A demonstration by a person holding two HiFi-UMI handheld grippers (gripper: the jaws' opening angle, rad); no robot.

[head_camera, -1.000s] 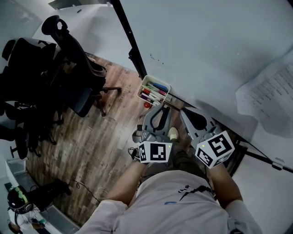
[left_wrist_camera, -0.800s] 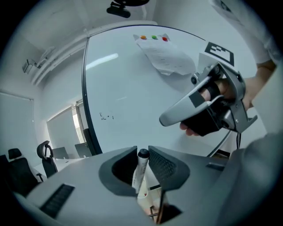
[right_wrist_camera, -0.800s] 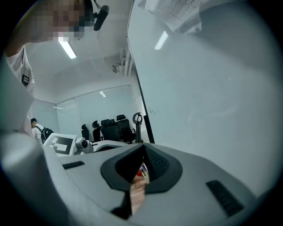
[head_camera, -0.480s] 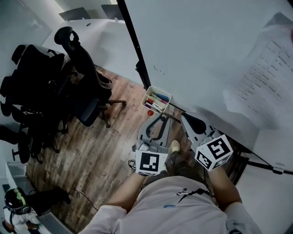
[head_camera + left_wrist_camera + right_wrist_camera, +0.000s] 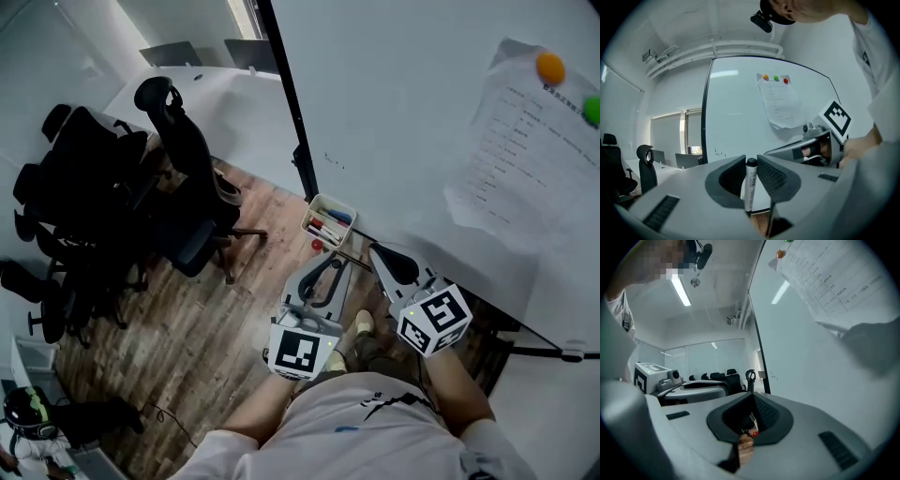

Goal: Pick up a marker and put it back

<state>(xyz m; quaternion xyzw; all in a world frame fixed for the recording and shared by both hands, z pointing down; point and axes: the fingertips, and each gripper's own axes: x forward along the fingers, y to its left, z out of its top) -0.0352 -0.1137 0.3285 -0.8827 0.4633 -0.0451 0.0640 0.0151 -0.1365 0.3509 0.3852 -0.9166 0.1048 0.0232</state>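
Observation:
A white marker with a black cap [image 5: 749, 184] stands upright between the pads of my left gripper [image 5: 751, 165], which is shut on it. In the head view the left gripper [image 5: 331, 266] points toward the white marker tray [image 5: 330, 221] on the whiteboard's lower edge; several coloured markers lie in the tray. My right gripper [image 5: 387, 262] hovers just right of the left one, near the whiteboard [image 5: 422, 103]. Its jaws [image 5: 751, 402] meet at the tips with nothing held. A small red thing [image 5: 317, 246] shows below the tray.
Black office chairs [image 5: 183, 192] crowd the wooden floor [image 5: 206, 328] at the left. A printed sheet [image 5: 520, 159] hangs on the whiteboard under an orange magnet [image 5: 550, 67] and a green one. The board's black frame [image 5: 291, 122] runs down to the tray.
Both grippers have risen, the left one still with the marker in it. The head view has tilted up, so more of the whiteboard and the sheet with its magnets shows.

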